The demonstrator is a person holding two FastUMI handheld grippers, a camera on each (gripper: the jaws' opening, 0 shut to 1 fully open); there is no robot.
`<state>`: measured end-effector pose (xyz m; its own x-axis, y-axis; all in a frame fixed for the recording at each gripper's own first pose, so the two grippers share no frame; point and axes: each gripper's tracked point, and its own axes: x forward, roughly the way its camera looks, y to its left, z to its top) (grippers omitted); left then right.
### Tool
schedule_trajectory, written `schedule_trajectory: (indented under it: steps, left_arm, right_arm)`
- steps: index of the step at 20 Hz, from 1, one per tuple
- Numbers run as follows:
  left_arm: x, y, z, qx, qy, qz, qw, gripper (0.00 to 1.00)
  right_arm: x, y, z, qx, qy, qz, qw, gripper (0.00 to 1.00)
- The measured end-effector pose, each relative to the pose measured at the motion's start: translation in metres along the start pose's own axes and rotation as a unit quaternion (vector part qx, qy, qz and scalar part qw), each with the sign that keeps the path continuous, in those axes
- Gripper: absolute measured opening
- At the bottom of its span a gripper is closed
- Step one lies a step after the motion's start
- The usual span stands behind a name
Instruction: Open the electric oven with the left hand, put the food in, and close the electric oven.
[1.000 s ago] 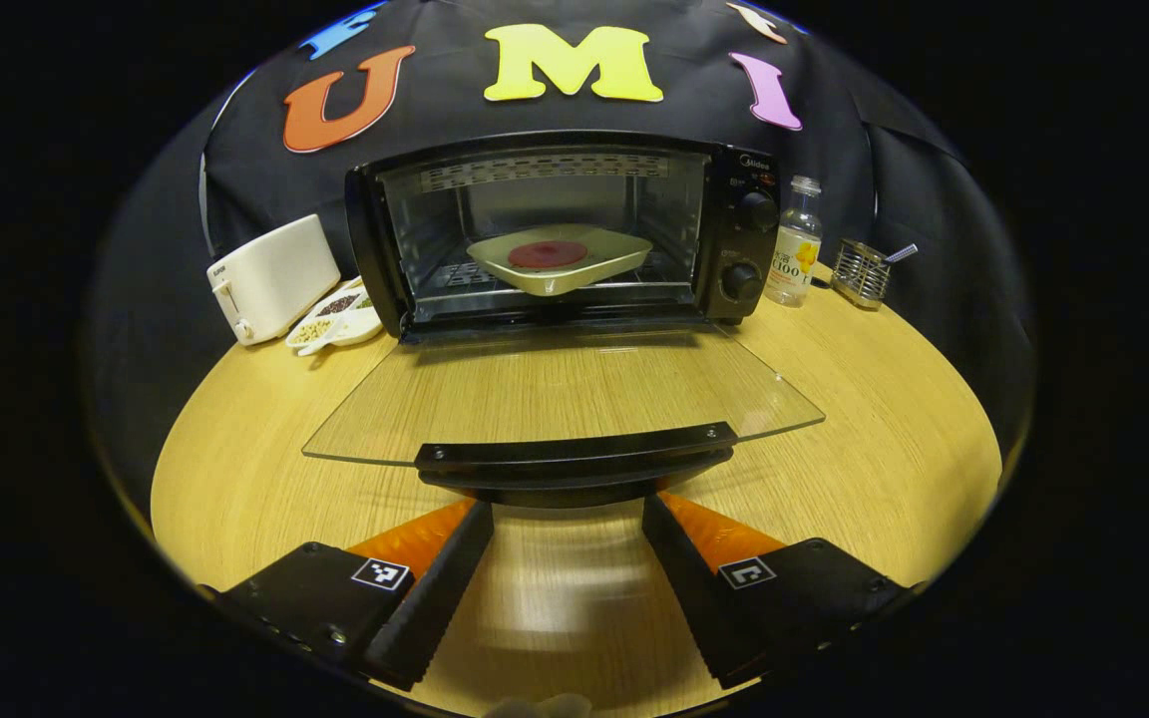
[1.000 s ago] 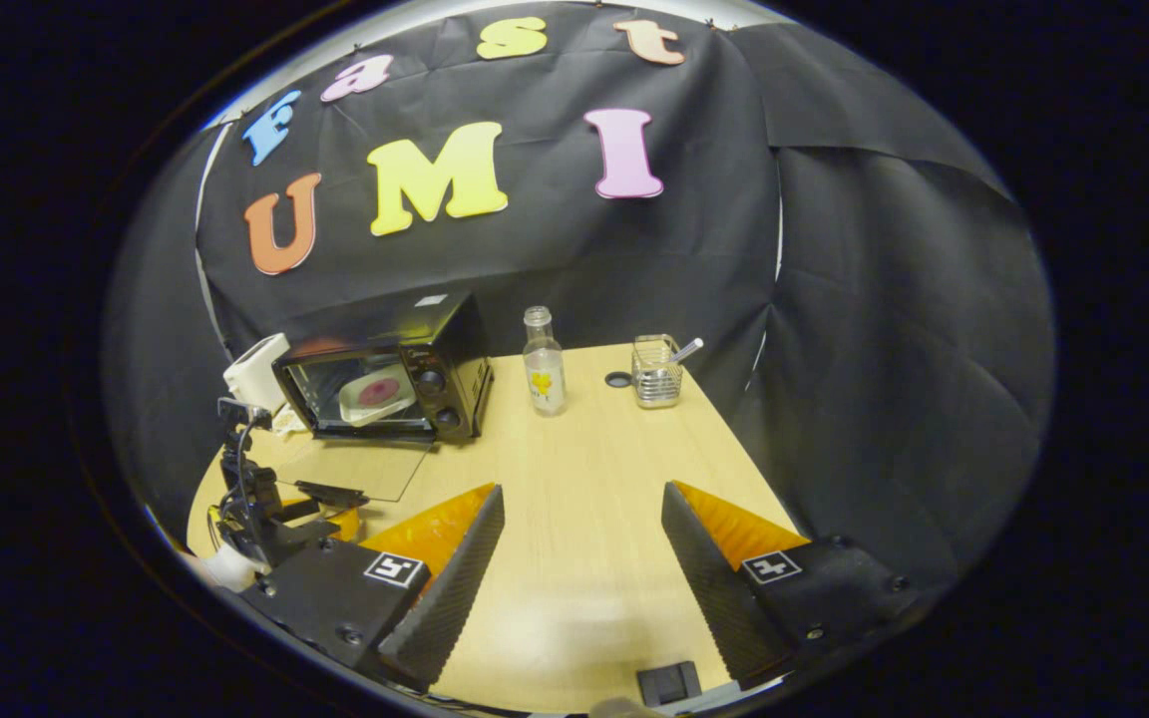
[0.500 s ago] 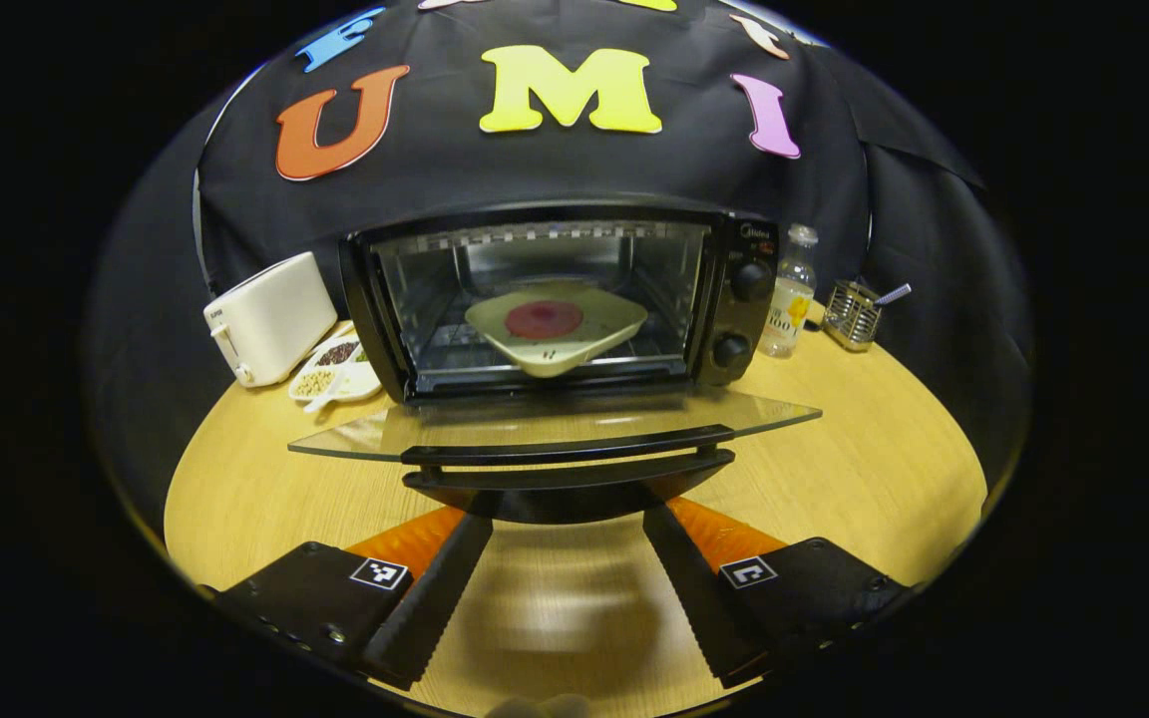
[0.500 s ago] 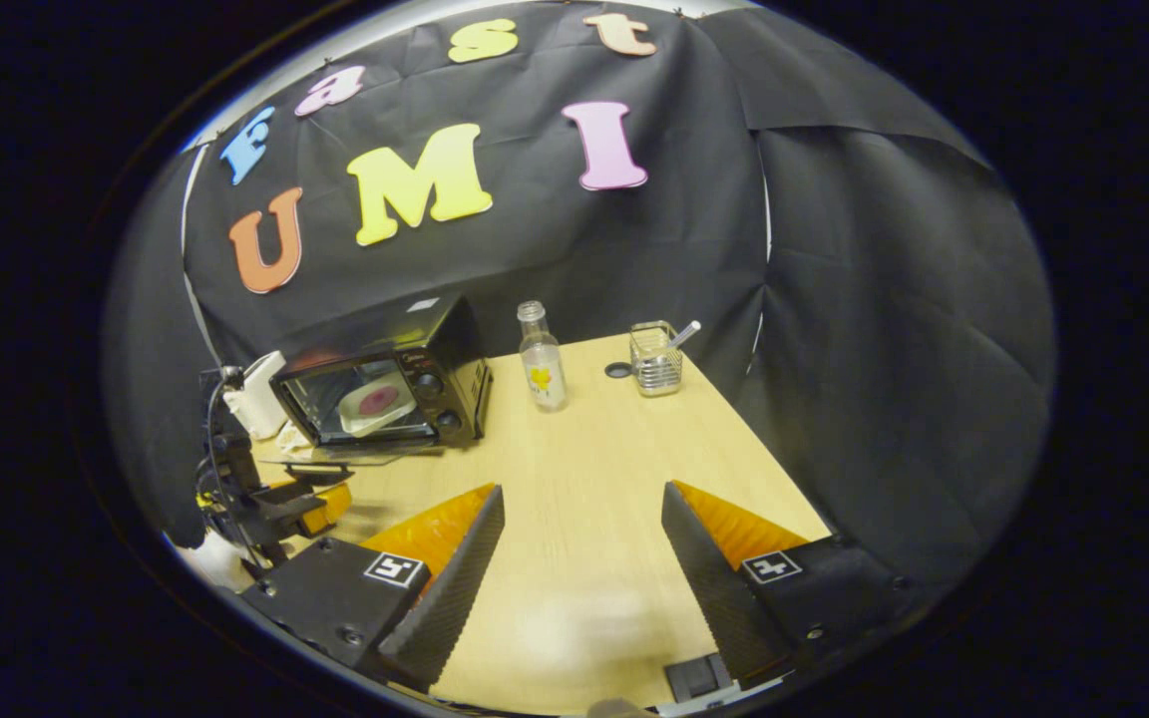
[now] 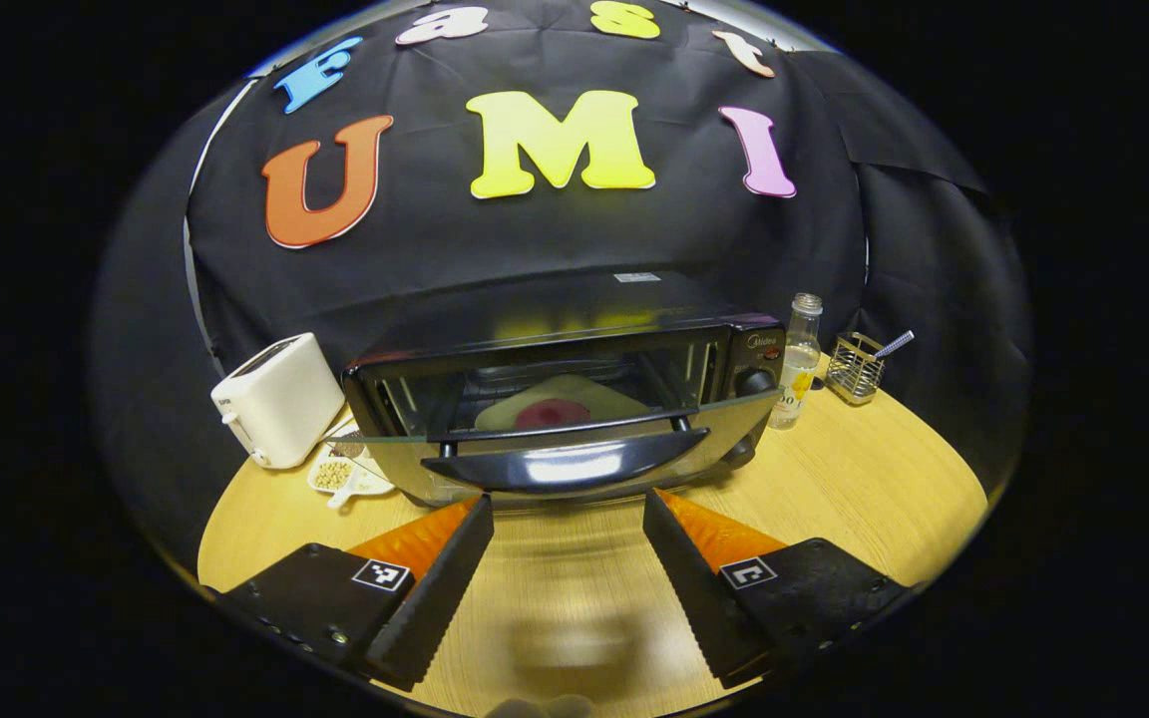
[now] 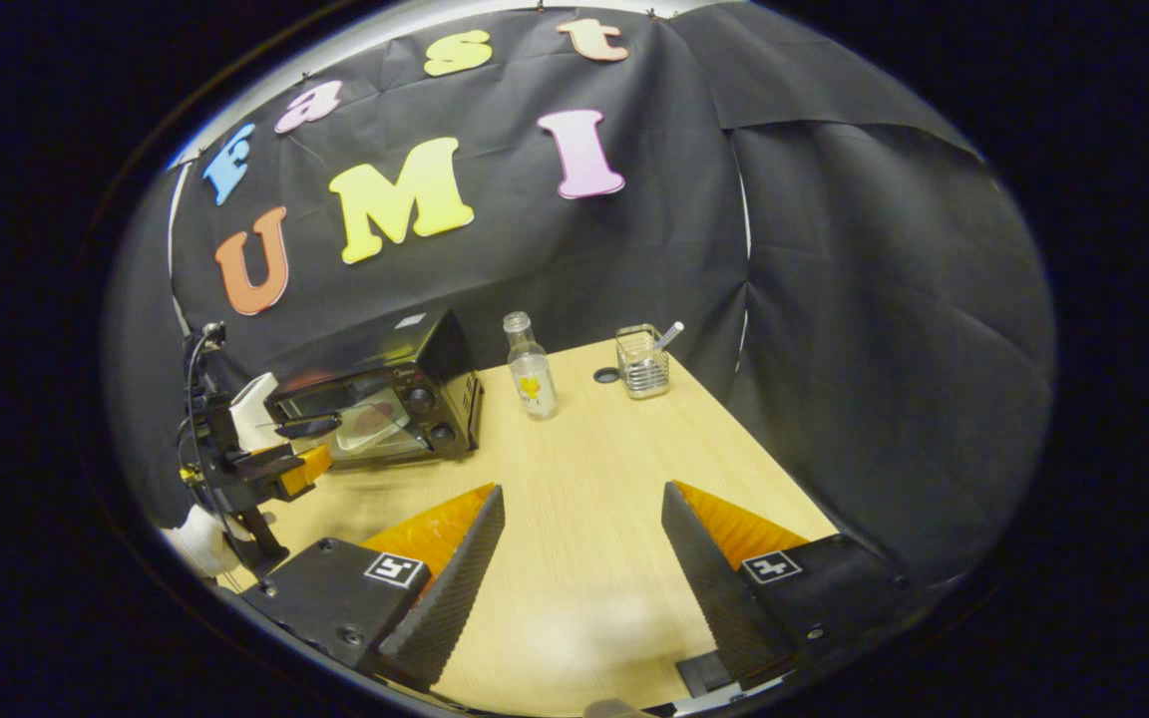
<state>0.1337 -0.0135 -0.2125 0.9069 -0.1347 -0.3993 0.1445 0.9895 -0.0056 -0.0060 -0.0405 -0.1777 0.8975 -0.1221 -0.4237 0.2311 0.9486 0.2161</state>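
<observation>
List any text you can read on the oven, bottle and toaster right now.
Oven brand mark by the knobs: too small to read.
Bottle label: blurred, unreadable.
Toaster front mark: too small to read.
Left gripper finger squares: patterns, no words.

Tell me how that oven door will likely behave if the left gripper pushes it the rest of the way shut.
The oven door looks like stiff glass, so it should probably swing as one rigid pane. Its handle is glossy, so the open left gripper might slide along it. The oven looks boxy and heavy, unlikely to tip.
</observation>
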Motion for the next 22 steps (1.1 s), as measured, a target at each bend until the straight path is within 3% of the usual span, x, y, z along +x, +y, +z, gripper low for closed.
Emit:
schedule_trajectory:
  steps: [3,4,6,12,13,14,16,21,22]
  left_arm:
    - [0.000,-0.001,-0.002,0.000,0.005,-0.005,1.000,0.98]
    - [0.002,-0.001,0.000,0.000,0.003,-0.006,1.000,0.98]
    - [0.002,-0.001,0.000,0.000,0.001,-0.008,1.000,0.97]
    - [-0.011,-0.007,-0.010,-0.001,0.001,-0.021,1.000,0.98]
    - [-0.015,-0.007,-0.014,0.000,0.003,-0.023,1.000,0.98]
    - [-0.019,-0.006,-0.018,0.003,0.005,-0.023,1.000,0.98]
    - [-0.028,-0.007,-0.024,0.001,0.007,-0.028,1.000,0.98]
    - [-0.071,-0.011,-0.005,-0.001,-0.023,-0.030,0.999,0.98]
    - [-0.084,-0.013,0.003,-0.001,-0.033,-0.028,0.999,0.98]
  right_arm:
    - [-0.003,0.002,0.000,0.001,0.000,-0.002,1.000,0.96]
    - [-0.003,0.002,-0.001,0.002,0.000,-0.003,1.000,1.00]
    - [-0.005,0.003,-0.001,0.001,-0.002,-0.005,1.000,0.95]
    - [-0.020,0.010,-0.003,-0.005,-0.008,-0.010,1.000,0.96]
    - [-0.022,0.012,-0.003,-0.007,-0.009,-0.009,1.000,1.00]
    - [-0.024,0.014,-0.003,-0.009,-0.011,-0.009,1.000,0.96]
    - [-0.028,0.019,-0.002,-0.010,-0.014,-0.008,1.000,1.00]
    - [-0.049,0.029,0.016,-0.030,-0.045,0.004,0.999,0.96]
    - [-0.054,0.026,0.021,-0.038,-0.053,0.002,0.998,1.00]
